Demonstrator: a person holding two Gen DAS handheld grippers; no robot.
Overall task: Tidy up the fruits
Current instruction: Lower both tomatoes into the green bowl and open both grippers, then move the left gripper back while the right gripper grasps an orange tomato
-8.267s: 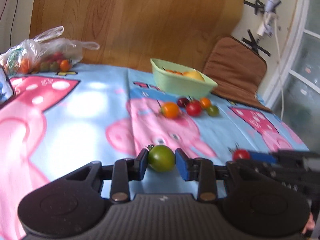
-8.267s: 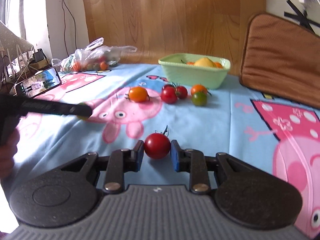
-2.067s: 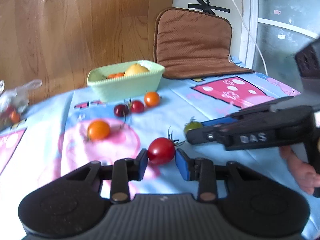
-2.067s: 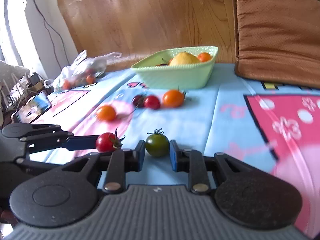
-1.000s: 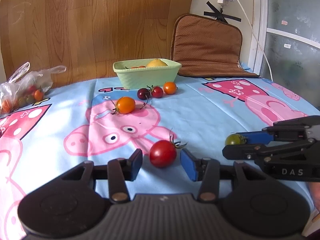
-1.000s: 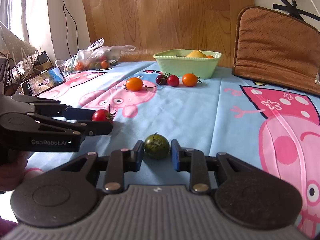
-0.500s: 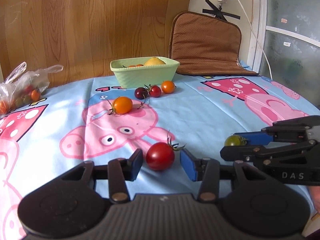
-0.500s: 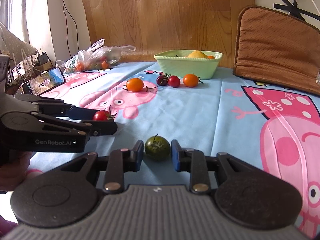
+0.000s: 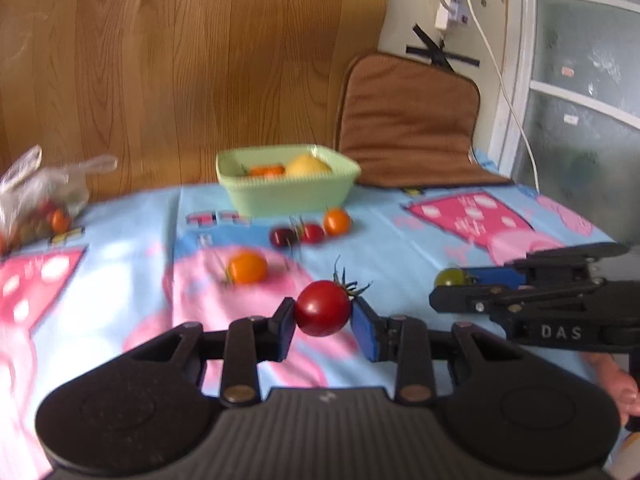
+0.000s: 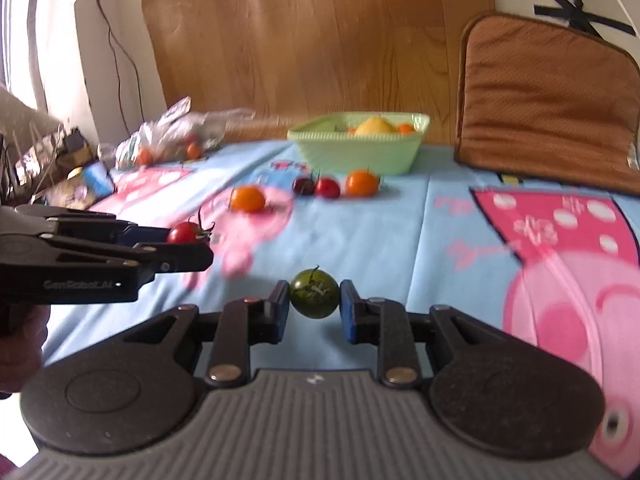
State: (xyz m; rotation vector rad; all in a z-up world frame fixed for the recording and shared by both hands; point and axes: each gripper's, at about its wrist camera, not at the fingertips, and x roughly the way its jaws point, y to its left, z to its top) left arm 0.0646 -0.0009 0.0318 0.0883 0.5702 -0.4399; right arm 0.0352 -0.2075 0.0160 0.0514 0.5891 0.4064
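My left gripper (image 9: 323,322) has its jaws closing on a red tomato (image 9: 322,308) with a green stem, and both blue pads press its sides. It hangs a little above the cartoon tablecloth (image 9: 400,248). My right gripper (image 10: 314,309) is closing too, its pads pressing a dark green tomato (image 10: 314,293). In each wrist view the other gripper shows from the side, still carrying its tomato. At the back stands a pale green bowl (image 9: 288,196) with a yellow fruit and orange tomatoes inside. Before it lie an orange tomato (image 9: 247,267), a dark one (image 9: 282,237), a red one (image 9: 313,233) and another orange one (image 9: 337,221).
A clear plastic bag (image 9: 36,200) with more tomatoes lies at the far left. A brown cushion (image 9: 408,128) leans against the wall behind the bowl's right. A phone (image 10: 96,178) and clutter sit at the table's left edge. A person's hand (image 9: 616,384) holds the right gripper.
The left jaws have come in onto the red tomato. Both grippers have lifted their tomatoes off the cloth and moved a little toward the bowl.
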